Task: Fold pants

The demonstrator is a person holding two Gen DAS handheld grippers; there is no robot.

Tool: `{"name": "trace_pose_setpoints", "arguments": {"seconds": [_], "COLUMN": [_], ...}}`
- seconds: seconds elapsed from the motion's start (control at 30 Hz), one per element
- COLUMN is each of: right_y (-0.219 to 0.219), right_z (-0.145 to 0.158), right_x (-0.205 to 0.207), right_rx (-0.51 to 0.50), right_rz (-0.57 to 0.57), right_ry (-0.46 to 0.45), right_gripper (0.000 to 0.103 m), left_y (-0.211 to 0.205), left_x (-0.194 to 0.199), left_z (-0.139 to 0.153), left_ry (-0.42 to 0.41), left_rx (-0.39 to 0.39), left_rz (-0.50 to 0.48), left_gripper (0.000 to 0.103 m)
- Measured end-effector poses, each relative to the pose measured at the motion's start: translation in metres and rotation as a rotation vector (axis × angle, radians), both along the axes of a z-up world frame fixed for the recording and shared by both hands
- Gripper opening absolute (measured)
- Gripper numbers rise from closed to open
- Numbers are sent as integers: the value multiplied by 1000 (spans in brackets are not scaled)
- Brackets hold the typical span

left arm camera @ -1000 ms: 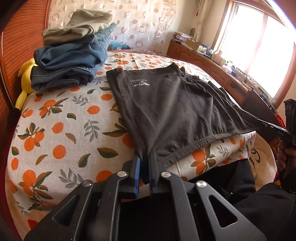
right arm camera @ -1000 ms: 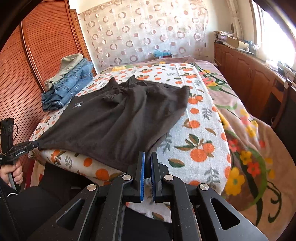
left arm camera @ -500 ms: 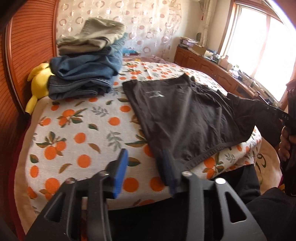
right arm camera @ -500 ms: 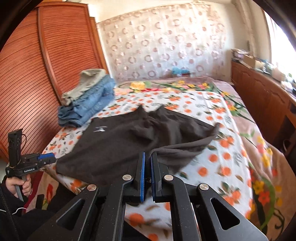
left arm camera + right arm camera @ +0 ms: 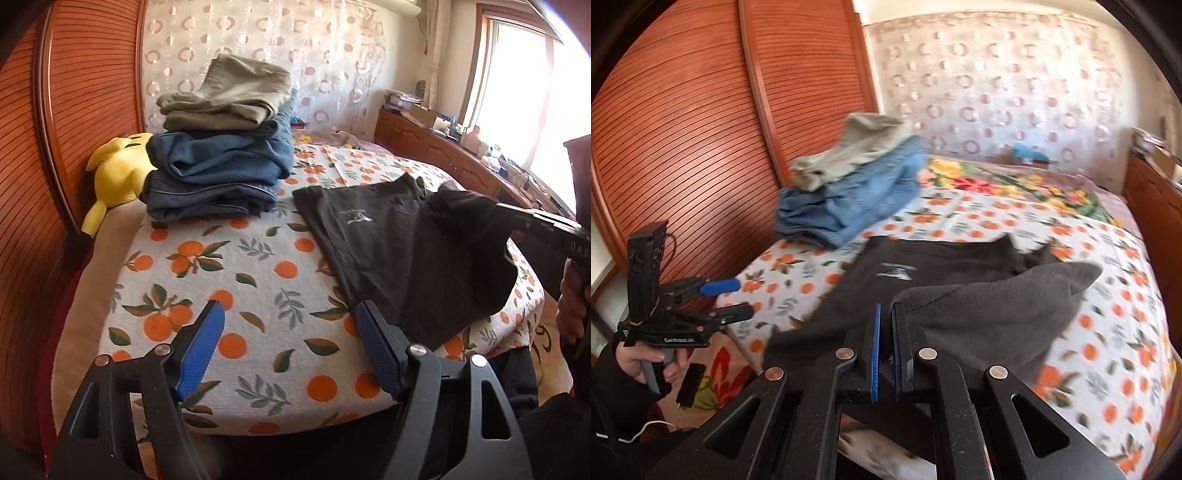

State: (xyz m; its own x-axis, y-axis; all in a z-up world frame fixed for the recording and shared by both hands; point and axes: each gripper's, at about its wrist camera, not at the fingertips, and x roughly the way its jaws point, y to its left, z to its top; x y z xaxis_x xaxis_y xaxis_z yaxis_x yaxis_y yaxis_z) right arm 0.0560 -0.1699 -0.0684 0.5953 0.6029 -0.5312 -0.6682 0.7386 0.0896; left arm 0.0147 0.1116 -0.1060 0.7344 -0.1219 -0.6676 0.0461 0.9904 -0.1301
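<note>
A: where are the dark pants [image 5: 417, 254]?
B: on the bed [image 5: 229, 280], near edge, right of centre. main panel flat on the orange-print sheet, small white logo facing up. right-hand part is lifted and doubled over toward the left

A: right gripper [image 5: 886, 314]?
B: clenched on a corner of the pants fabric, holding that flap up off the sheet

A: left gripper [image 5: 291, 321]?
B: jaws opening, nothing between them. blue pads [image 5: 201, 347] wide apart above bare sheet, right-side pad just beside the pants' near-left edge; contact unclear

A: anything else on the bed?
B: stack of folded jeans [image 5: 218, 177] with khaki trousers [image 5: 236, 92] on top, far left. yellow plush toy [image 5: 118, 173] wedged against it by the wooden slatted panel [image 5: 77, 110]
</note>
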Motion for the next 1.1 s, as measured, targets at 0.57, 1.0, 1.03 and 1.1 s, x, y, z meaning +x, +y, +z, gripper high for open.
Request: {"name": "trace_pose_setpoints", "arguments": {"seconds": [0.57, 1.0, 1.03, 1.1], "right_y": [73, 27, 21, 7], "right_z": [-52, -30, -29, -31], "right_x": [40, 21, 20, 20], "right_rx": [-54, -43, -49, -58], "right_rz": [209, 88, 62, 6], "right_ry": [181, 101, 89, 73], "right_gripper": [6, 30, 30, 31], "left_y": [23, -7, -10, -18], "left_x": [-6, 3, 4, 5], "left_z": [-5, 1, 2, 3], "left_ry": [12, -5, -8, -13], "left_rx": [-8, -13, -15, -21], "left_rz": [59, -11, -18, -39], "left_gripper": [75, 75, 75, 75]}}
